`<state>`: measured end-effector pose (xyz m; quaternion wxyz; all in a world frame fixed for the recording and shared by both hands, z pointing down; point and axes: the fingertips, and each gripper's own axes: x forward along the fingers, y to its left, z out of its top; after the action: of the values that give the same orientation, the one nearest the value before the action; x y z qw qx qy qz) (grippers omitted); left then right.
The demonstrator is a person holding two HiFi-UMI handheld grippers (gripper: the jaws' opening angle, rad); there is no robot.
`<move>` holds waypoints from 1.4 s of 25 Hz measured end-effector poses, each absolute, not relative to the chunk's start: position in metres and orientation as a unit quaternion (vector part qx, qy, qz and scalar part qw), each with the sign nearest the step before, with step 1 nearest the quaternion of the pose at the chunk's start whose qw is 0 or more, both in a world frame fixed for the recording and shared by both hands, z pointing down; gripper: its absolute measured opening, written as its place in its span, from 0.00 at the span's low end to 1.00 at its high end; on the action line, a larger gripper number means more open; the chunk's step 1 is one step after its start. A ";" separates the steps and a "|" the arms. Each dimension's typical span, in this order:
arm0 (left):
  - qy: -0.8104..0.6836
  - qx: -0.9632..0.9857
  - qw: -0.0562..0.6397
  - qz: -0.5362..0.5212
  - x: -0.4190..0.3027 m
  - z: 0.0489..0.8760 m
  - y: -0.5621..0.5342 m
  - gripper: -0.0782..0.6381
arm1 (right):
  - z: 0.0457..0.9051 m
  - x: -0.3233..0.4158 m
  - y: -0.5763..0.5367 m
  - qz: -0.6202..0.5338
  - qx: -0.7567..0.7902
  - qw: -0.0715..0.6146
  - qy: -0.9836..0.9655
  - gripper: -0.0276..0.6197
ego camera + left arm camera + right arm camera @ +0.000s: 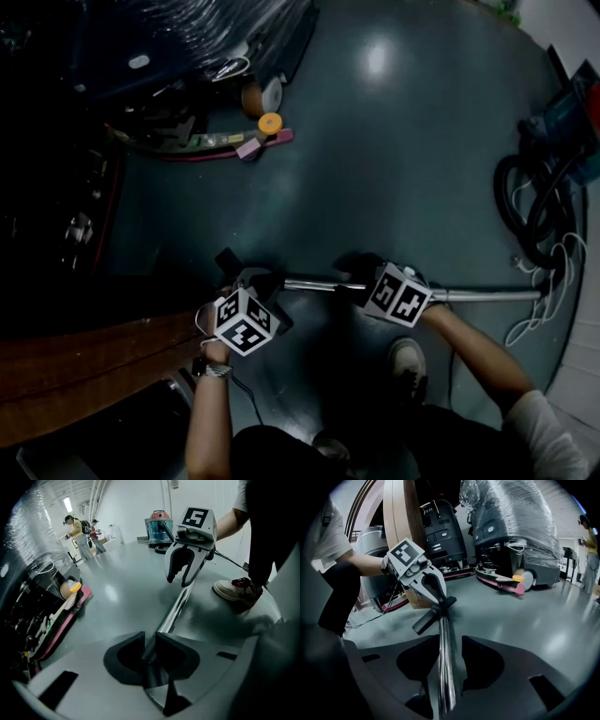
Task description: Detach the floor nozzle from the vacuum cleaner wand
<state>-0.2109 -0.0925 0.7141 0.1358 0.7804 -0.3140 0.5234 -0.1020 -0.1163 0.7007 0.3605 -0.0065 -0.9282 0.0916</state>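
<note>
A chrome vacuum wand [487, 295] lies on the grey floor, running left to a black floor nozzle [228, 260]. My left gripper [258, 281] hangs over the nozzle end. Its jaws stand slightly apart astride the wand's dark lower end [176, 609], and I see no firm pinch. My right gripper [352, 286] is further along the tube, open, with the wand [443, 620] running between its jaws and a gap beside it. In the right gripper view the nozzle [433, 613] sits just under the left gripper [436, 590]. The left gripper view shows the right gripper [183, 581] over the tube.
A vacuum canister [562, 122] with coiled hose [530, 206] and white cable stands at the right. My shoe [408, 366] is close behind the wand. A wooden panel [84, 361] lies at the left. A wrapped machine [511, 522] and a pink board [267, 141] are beyond; two people [77, 531] stand far off.
</note>
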 end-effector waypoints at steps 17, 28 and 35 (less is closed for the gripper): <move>-0.248 0.773 0.210 0.544 -0.209 0.766 -0.079 0.43 | 0.781 -0.063 -0.093 0.096 -0.064 0.466 -0.877 0.35; -0.225 0.766 0.207 0.566 -0.210 0.776 -0.078 0.44 | 0.786 -0.057 -0.084 0.102 -0.075 0.463 -0.877 0.30; -0.176 0.774 0.201 0.574 -0.190 0.786 -0.070 0.45 | 0.784 -0.029 -0.085 0.099 -0.072 0.468 -0.875 0.30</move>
<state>-0.1898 -0.0698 0.7856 0.2005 0.7744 -0.1756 0.5738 -0.0291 -0.0847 0.7843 0.4675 -0.0723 -0.8754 0.0991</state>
